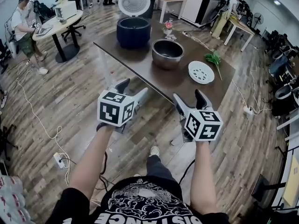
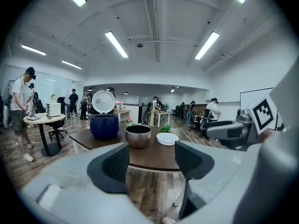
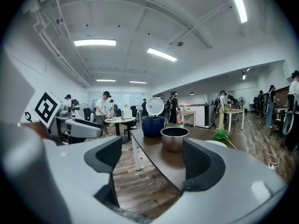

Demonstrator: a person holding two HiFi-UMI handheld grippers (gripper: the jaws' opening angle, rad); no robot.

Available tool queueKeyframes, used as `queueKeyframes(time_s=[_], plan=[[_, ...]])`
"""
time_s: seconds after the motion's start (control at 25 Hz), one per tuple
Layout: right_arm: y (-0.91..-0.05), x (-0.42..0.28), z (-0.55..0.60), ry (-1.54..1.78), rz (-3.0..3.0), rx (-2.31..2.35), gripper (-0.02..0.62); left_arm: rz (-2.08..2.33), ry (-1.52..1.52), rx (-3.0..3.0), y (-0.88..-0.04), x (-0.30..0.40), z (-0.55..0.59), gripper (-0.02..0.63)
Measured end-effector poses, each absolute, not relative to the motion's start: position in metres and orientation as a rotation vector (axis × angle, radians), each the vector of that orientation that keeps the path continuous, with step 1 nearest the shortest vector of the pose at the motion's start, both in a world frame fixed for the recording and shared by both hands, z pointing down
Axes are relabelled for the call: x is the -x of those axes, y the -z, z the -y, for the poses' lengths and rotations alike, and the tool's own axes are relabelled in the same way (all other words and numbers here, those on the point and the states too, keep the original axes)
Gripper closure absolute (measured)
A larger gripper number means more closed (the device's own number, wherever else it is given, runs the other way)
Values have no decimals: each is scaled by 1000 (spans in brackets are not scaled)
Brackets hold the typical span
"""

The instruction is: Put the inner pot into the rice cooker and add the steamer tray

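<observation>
A dark blue rice cooker (image 1: 133, 31) with its white lid up stands at the far end of a dark brown table (image 1: 140, 59). The metal inner pot (image 1: 167, 53) sits on the table beside it, and the white perforated steamer tray (image 1: 201, 72) lies further right. Both grippers hover short of the table's near edge, over the wooden floor. My left gripper (image 1: 132, 88) is open and holds nothing; its own view shows the cooker (image 2: 104, 126), pot (image 2: 138, 135) and tray (image 2: 167, 138) ahead. My right gripper (image 1: 189, 99) is open and holds nothing, with the pot (image 3: 174, 139) and cooker (image 3: 153, 125) ahead.
A green leafy sprig (image 1: 214, 59) lies by the tray, and a small flower pot (image 1: 168, 27) stands behind the inner pot. A person sits at a round table (image 1: 56, 24) at far left. A power strip (image 1: 60, 160) and cables lie on the floor.
</observation>
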State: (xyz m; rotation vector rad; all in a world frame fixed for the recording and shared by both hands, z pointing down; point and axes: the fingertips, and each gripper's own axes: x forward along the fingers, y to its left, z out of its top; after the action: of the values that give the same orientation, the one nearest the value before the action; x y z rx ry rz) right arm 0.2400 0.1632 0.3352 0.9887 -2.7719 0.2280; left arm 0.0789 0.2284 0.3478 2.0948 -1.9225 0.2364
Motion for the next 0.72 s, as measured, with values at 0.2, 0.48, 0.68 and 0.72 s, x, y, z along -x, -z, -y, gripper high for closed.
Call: queueKeyframes(time_s=[0.2,0.48,0.68,0.72], plan=[[-337,-233,-146,-229,2777,-990,202,1930,-223,-2089,-350,-71,-212,288],[-349,-220,-103,-230,2768,-973,202,1935,-222,-2065,-360,-57,-172,279],[-352,-202,-52,-233,2781,-978,202,1943,-246,-2055,-367,-38,-125,275],[-353,-197,-40,-238,2783,-979,204,1943,-251,-2052,-368,-33,-114,275]])
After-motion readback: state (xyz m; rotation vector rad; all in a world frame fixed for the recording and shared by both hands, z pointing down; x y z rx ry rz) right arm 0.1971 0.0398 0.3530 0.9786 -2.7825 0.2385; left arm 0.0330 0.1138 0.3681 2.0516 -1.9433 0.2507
